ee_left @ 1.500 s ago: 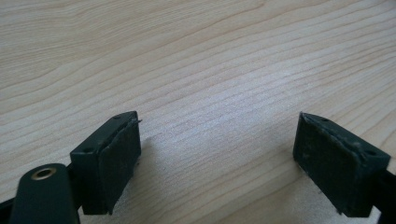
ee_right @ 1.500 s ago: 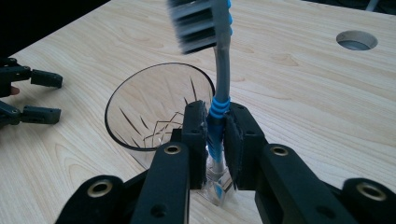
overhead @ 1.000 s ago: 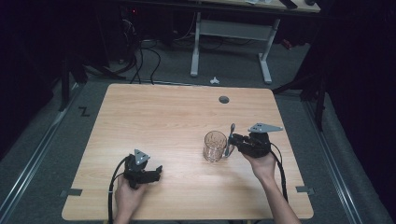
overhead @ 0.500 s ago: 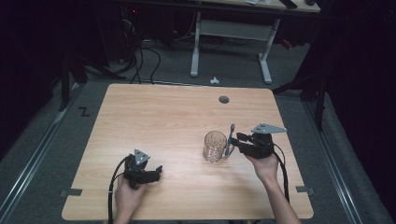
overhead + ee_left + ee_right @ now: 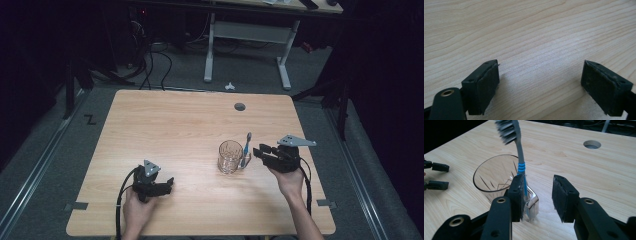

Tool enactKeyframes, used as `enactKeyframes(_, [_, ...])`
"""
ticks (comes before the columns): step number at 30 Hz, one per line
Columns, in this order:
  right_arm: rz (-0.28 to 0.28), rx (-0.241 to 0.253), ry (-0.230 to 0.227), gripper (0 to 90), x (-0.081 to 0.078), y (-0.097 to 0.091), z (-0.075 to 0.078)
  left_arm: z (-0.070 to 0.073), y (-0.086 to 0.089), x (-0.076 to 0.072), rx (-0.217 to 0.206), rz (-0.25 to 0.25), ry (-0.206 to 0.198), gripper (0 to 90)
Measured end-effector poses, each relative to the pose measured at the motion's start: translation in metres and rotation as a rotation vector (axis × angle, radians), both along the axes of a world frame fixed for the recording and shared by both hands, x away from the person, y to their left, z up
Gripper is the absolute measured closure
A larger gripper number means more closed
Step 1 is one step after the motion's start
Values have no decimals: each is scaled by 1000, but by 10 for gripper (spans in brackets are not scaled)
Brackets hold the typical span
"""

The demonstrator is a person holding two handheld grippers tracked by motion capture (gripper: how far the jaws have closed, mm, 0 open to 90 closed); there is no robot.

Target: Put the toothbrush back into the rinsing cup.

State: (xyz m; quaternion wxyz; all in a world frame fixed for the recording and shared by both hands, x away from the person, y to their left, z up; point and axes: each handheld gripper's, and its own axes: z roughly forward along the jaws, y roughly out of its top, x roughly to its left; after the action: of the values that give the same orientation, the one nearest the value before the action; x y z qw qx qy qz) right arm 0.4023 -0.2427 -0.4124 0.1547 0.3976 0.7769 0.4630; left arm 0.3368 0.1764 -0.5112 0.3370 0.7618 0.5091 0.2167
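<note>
A clear cut-glass mug (image 5: 229, 156) (image 5: 491, 177) stands right of the table's middle. A grey and blue toothbrush (image 5: 247, 145) (image 5: 520, 152) stands upright at the mug's handle, bristles up. My right gripper (image 5: 259, 151) (image 5: 538, 182) is just right of the mug, pointing at it. Its jaws are open and have just been closing a little. The brush's shaft lies along the inner face of the left pad, and the other pad stands apart from it. My left gripper (image 5: 169, 183) (image 5: 541, 72) rests low at the front left, open over bare wood.
The wooden table (image 5: 175, 125) has a round cable hole (image 5: 240, 106) (image 5: 592, 144) at its far right. Desk legs and cables stand on the floor beyond the far edge. In the right gripper view, the left gripper's jaw tips (image 5: 436, 176) show at the left edge.
My right gripper has drawn back a little to the right of the mug, and its jaws stand wider. The toothbrush stays upright at the handle. The left hand has not moved.
</note>
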Motion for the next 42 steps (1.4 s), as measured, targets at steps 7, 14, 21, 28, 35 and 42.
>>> enactKeyframes(7, [-11, 10, -10, 627, -3, -5, 0, 0, 0, 0, 0, 0, 0, 156])
enactKeyframes(14, [-19, 20, -6, 628, -8, -12, -1, 0, 0, 0, 0, 0, 0, 156])
enactKeyframes(21, [-31, 35, -4, 628, -13, -21, -1, 0, 0, 0, 0, 0, 0, 156])
enactKeyframes(28, [-41, 42, -1, 628, -16, -27, -3, 0, 0, 0, 0, 0, 0, 156])
enactKeyframes(35, [-52, 49, 7, 628, -19, -32, -8, 0, 0, 0, 0, 0, 0, 156])
enactKeyframes(42, [-61, 56, 12, 628, -22, -36, -12, 0, 0, 0, 0, 0, 0, 156])
